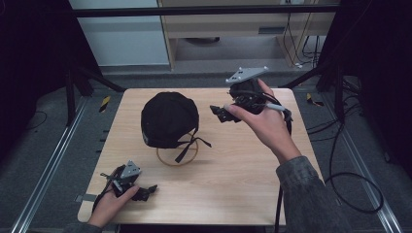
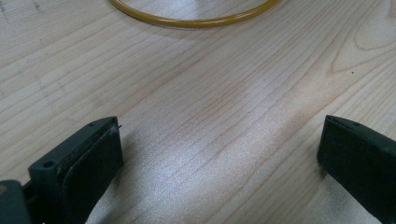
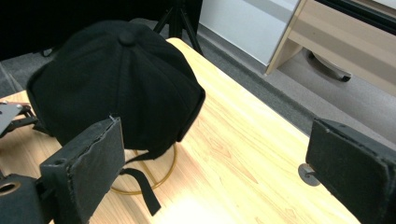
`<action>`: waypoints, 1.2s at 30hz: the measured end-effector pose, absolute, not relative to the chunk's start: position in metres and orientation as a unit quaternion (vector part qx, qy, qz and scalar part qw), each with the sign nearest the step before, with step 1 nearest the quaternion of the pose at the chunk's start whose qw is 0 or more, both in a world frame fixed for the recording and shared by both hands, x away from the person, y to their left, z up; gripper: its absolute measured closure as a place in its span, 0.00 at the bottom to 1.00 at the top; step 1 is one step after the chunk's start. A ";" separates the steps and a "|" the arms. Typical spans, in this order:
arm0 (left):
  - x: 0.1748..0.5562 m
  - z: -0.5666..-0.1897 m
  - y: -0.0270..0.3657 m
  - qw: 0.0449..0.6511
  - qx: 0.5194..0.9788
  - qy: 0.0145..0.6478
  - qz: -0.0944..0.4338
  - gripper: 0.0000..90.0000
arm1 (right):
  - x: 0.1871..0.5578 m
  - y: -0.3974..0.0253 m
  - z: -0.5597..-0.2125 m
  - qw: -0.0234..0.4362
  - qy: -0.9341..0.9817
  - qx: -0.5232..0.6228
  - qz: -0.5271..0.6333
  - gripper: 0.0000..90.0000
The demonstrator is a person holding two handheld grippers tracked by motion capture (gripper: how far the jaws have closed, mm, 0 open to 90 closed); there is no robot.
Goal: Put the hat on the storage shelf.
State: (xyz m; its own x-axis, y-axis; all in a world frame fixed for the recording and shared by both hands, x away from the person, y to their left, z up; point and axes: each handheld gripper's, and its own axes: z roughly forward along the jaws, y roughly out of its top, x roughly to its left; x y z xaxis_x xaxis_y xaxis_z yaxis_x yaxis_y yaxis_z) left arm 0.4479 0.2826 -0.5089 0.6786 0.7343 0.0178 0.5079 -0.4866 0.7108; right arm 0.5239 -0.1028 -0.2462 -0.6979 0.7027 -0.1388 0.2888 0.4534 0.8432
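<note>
On the wooden table (image 1: 233,165) I'd ease my wide-open right gripper (image 1: 224,112), frame centre-right, level toward the cap (image 1: 169,119), left gripper (image 1: 145,191) parked open lower left.

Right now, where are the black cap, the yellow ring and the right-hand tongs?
black cap (image 1: 167,116), high view, on its crown.
yellow ring (image 2: 196,21), left gripper view, on its near arc.
right tongs (image 1: 224,113), high view, between the open tips.
</note>
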 end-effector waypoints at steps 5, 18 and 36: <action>0.448 -0.509 0.283 0.349 0.847 0.367 0.162 0.00 | 0.522 -0.112 -0.257 0.248 0.816 0.311 0.420 0.05; 0.448 -0.509 0.283 0.350 0.847 0.367 0.162 0.00 | 0.511 -0.131 -0.276 0.263 0.819 0.314 0.402 0.08; 0.447 -0.509 0.283 0.348 0.847 0.367 0.162 0.00 | 0.497 -0.177 -0.312 0.289 0.804 0.341 0.393 0.12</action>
State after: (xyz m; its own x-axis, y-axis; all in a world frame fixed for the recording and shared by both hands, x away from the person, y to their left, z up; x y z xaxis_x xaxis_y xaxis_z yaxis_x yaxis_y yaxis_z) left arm 0.4473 0.2826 -0.5088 0.6782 0.7346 0.0183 0.5096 -0.4881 0.7085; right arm 0.4969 -0.1770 -0.3118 -0.6005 0.7752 -0.1960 0.3214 0.4585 0.8285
